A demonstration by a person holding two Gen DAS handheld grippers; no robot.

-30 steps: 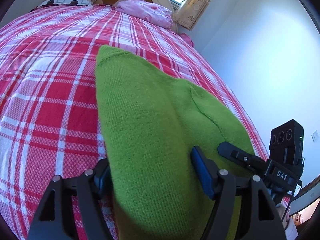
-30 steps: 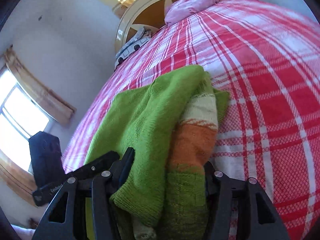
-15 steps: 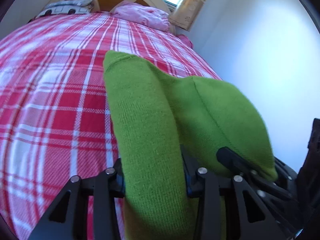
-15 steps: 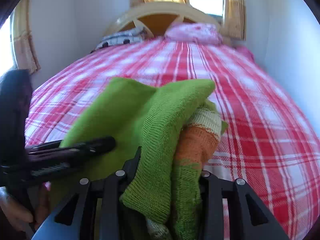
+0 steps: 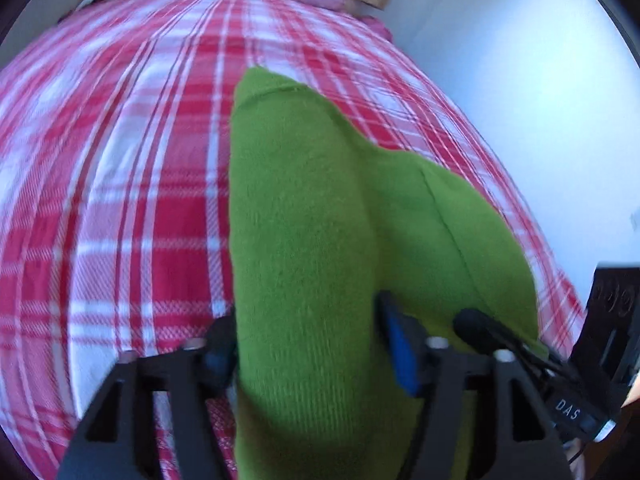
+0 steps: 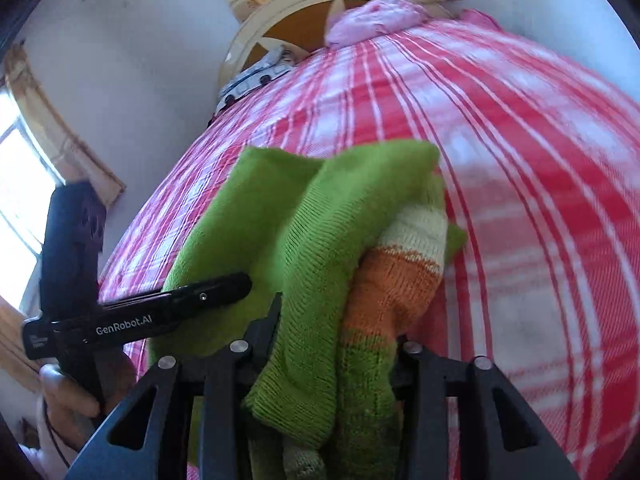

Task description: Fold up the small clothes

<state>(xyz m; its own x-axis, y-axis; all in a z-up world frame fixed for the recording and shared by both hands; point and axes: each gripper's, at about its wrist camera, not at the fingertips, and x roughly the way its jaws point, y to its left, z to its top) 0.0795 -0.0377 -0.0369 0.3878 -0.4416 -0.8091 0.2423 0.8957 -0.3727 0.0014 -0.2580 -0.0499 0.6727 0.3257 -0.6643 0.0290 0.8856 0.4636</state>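
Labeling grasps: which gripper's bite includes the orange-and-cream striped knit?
The right gripper: its bunch of green sweater shows the orange and cream stripes. The left gripper has only plain green between its fingers.

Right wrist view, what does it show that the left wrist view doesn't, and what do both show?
Right wrist only: the orange and cream bands of the garment, a side window, the headboard, and a hand on the left gripper. Left wrist only: plain green knit, no stripes. Both: the green garment between the jaws, the red plaid bedspread and the pink pillow.
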